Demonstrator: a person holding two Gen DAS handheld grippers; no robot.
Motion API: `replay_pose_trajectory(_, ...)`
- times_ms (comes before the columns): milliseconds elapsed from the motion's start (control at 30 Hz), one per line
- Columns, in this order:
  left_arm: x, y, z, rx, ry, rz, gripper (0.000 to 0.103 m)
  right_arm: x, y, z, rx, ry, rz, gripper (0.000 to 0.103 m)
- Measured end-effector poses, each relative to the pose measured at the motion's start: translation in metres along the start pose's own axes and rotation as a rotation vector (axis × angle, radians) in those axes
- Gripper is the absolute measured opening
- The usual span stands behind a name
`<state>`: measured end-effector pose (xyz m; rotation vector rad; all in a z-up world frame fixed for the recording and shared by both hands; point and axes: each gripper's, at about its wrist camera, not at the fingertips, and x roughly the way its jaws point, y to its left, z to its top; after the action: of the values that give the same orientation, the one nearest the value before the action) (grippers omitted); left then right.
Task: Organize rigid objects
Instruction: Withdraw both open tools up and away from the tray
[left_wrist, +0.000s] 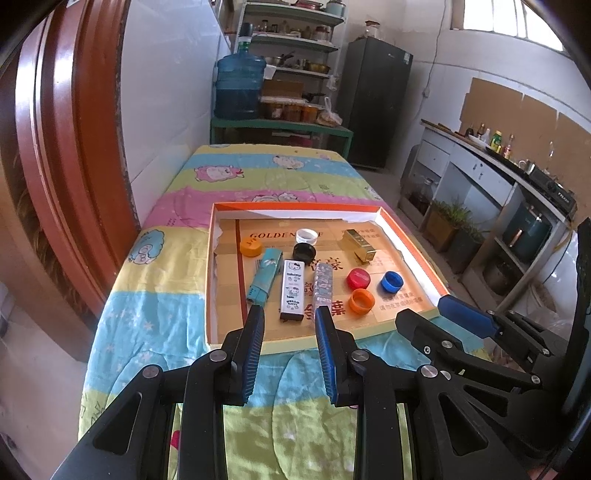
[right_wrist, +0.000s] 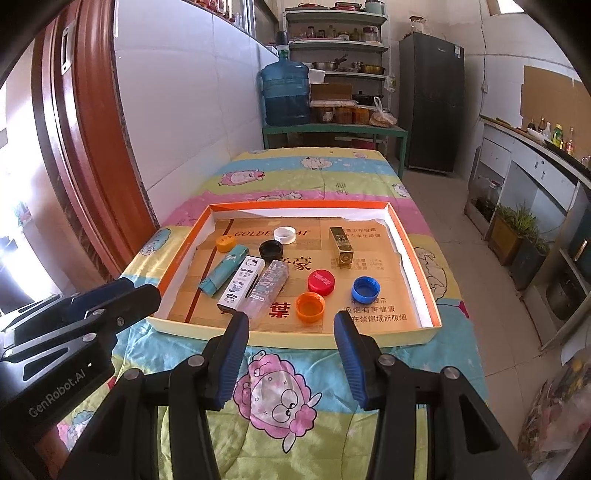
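Nearest us, our left gripper (left_wrist: 290, 317) hovers with jaws slightly parted, and our right gripper (right_wrist: 291, 325) hovers wider; both are empty. At twelve o'clock, the orange-rimmed tray (right_wrist: 295, 338) holds three lighters (right_wrist: 242, 282) side by side and scattered bottle caps (right_wrist: 310, 306). We judge nothing is picked yet; next we reach in.

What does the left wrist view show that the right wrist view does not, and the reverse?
Only the left wrist view shows the stove on the counter at right. Only the right wrist view shows the "GenRobot.AI" lettering on the left gripper's body and the bags on the floor at lower right. Both show the orange-rimmed tray with six bottle caps, three lighters and a gold lighter, the water jug, and both grippers, neither holding anything.
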<state>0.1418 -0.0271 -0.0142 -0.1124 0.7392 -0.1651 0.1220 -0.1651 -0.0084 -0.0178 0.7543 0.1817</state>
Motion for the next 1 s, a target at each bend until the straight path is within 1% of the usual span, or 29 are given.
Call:
replay_pose_trajectory(300,-0.016,-0.002,-0.008,-0.003,-0.017,0.017,0.029,-0.013,0.003,-0.004,0.017,-0.017,-0.036,0.048)
replay_pose_trajectory(333,-0.019,-0.002,-0.010,-0.001,-0.026,0.028,0.029,-0.015,0.003,-0.005,0.019,-0.020,-0.039,0.048)
replay_pose_trajectory(367,-0.023,-0.004,-0.013,0.010,-0.048,0.056,0.029,-0.017,0.003,-0.005,0.021,-0.022,-0.041,0.048)
replay_pose_trajectory(433,-0.031,-0.009,-0.018,0.051,-0.088,0.096,0.029,-0.020,0.004,-0.006,0.023,-0.028,-0.044,0.048)
replay_pose_trajectory(500,-0.037,-0.014,-0.021,0.077,-0.101,0.117,0.029,-0.023,0.004,-0.007,0.022,-0.032,-0.046,0.048)
replay_pose_trajectory(600,-0.043,-0.013,-0.023,0.058,-0.096,0.090,0.029,-0.028,0.007,-0.009,0.021,-0.037,-0.045,0.048)
replay_pose_trajectory(733,-0.050,-0.011,-0.026,0.042,-0.096,0.103,0.029,-0.036,0.013,-0.011,0.014,-0.051,-0.049,0.048)
replay_pose_trajectory(833,-0.055,-0.010,-0.027,0.024,-0.098,0.098,0.029,-0.042,0.016,-0.013,0.014,-0.061,-0.058,0.048)
replay_pose_trajectory(1000,-0.059,-0.012,-0.028,0.017,-0.098,0.109,0.029,-0.050,0.020,-0.017,0.025,-0.076,-0.076,0.048)
